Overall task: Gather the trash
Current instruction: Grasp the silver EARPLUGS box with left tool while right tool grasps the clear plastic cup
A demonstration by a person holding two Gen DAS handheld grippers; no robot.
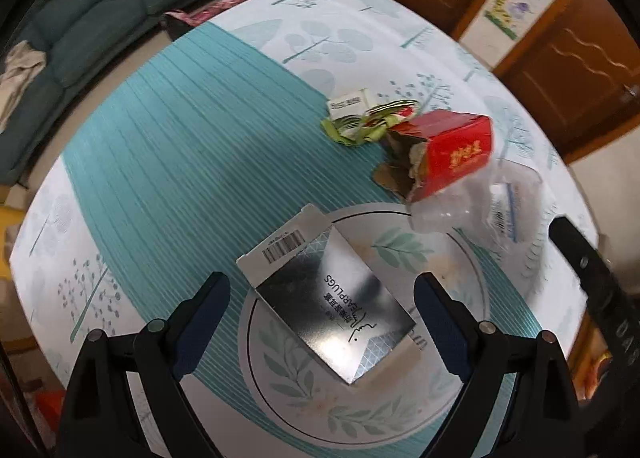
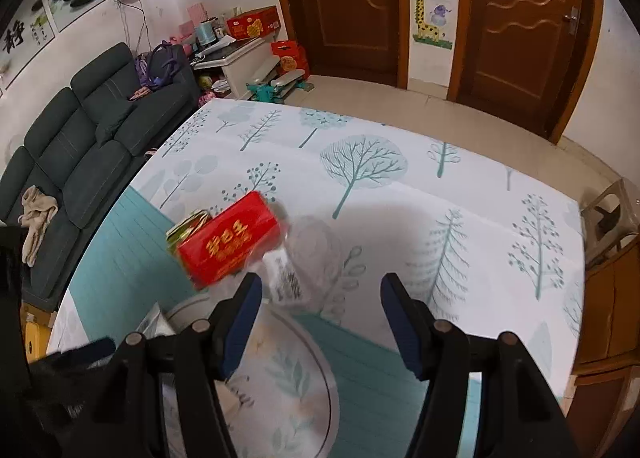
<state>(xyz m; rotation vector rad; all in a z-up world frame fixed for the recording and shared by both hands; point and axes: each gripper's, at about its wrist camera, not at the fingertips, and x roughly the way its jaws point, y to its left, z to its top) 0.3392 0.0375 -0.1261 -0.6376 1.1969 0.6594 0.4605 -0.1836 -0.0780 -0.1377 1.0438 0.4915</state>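
Note:
A flattened silver earplug box [image 1: 328, 298] lies on the tablecloth between the fingers of my open left gripper [image 1: 320, 298], which hovers just above it. A torn red carton [image 1: 444, 153] lies farther right, with crumpled green and white wrappers [image 1: 364, 117] behind it and a clear plastic bag [image 1: 492, 201] beside it. In the right wrist view my right gripper [image 2: 320, 310] is open and empty. The red carton [image 2: 228, 242] lies ahead to its left and the clear plastic bag [image 2: 304, 258] lies just past its fingertips.
The table carries a teal and white tree-print cloth [image 2: 360, 161]. A dark green sofa [image 2: 92, 145] stands to the left. Brown wooden doors [image 2: 352, 5] are behind. A stool [image 2: 612, 213] stands at the table's right edge.

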